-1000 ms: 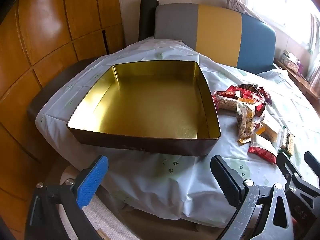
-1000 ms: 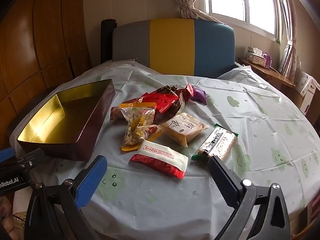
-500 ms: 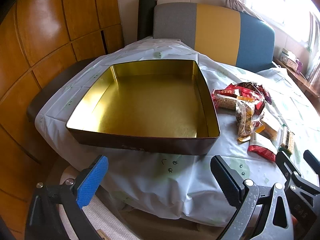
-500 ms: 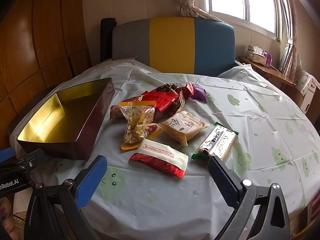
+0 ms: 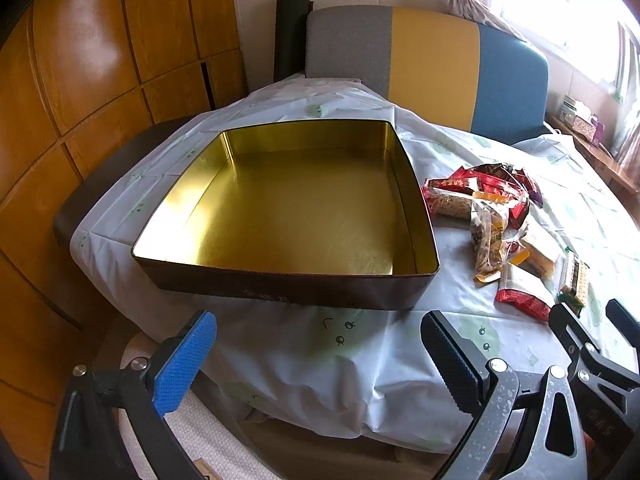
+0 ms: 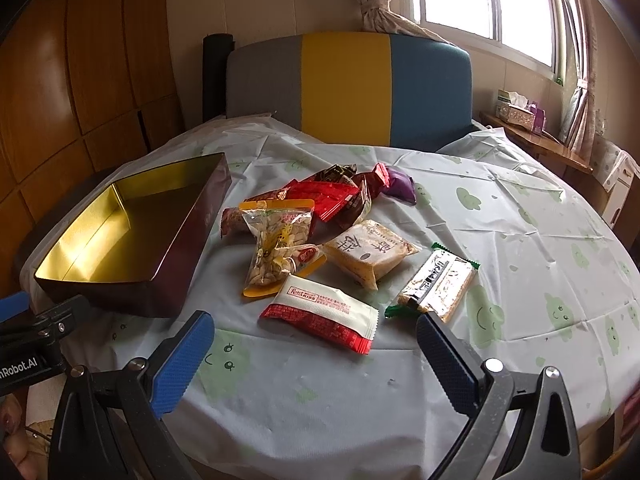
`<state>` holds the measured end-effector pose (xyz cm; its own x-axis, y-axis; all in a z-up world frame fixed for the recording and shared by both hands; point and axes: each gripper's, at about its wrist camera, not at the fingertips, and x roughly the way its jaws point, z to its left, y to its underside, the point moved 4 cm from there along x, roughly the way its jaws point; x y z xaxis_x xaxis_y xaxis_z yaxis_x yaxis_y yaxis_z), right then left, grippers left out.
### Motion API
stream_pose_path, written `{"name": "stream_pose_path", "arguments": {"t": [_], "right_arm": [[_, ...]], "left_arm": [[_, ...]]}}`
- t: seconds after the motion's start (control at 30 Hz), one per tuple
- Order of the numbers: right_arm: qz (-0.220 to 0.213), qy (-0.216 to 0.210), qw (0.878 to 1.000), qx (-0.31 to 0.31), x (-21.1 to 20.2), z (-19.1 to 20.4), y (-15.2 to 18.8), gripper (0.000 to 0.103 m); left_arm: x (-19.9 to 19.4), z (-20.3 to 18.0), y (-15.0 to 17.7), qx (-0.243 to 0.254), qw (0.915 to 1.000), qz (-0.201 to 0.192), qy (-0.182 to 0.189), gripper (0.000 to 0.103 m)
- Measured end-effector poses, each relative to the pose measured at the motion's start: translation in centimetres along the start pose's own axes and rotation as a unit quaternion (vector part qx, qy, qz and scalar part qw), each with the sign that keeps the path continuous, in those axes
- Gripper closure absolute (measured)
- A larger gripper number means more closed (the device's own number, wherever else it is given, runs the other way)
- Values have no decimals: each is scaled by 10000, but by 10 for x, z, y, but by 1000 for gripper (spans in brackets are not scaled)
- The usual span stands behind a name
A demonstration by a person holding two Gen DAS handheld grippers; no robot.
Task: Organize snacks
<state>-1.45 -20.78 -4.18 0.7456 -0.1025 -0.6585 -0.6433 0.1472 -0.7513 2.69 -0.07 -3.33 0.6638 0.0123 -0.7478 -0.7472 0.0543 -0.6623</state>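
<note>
An open brown tin with a gold inside [image 5: 288, 216] stands empty on the table's left side; it also shows in the right wrist view [image 6: 120, 236]. A pile of snack packets [image 6: 320, 224] lies to its right, with a white and red packet [image 6: 320, 316] and a green-edged bar [image 6: 440, 284] nearest me. The pile shows in the left wrist view [image 5: 492, 216] too. My left gripper [image 5: 316, 344] is open and empty, just before the tin's near wall. My right gripper [image 6: 312, 344] is open and empty, just short of the white and red packet.
The round table carries a white cloth with green prints [image 6: 520, 240]. A grey, yellow and blue chair back [image 6: 348, 88] stands behind it. Wooden wall panels [image 5: 80, 80] are on the left. A side ledge with tissue boxes [image 6: 520, 112] is at the right.
Both grippers have edged slightly forward and up over the table. Nothing on the table has moved.
</note>
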Motion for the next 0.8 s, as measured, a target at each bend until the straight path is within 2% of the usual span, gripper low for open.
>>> {"name": "stream_pose_path", "arguments": {"t": [0.8], "right_arm": [[91, -72, 9999, 31, 3, -1, 2, 0]], "left_arm": [[4, -1, 3, 54, 10000, 40, -30, 0]]}}
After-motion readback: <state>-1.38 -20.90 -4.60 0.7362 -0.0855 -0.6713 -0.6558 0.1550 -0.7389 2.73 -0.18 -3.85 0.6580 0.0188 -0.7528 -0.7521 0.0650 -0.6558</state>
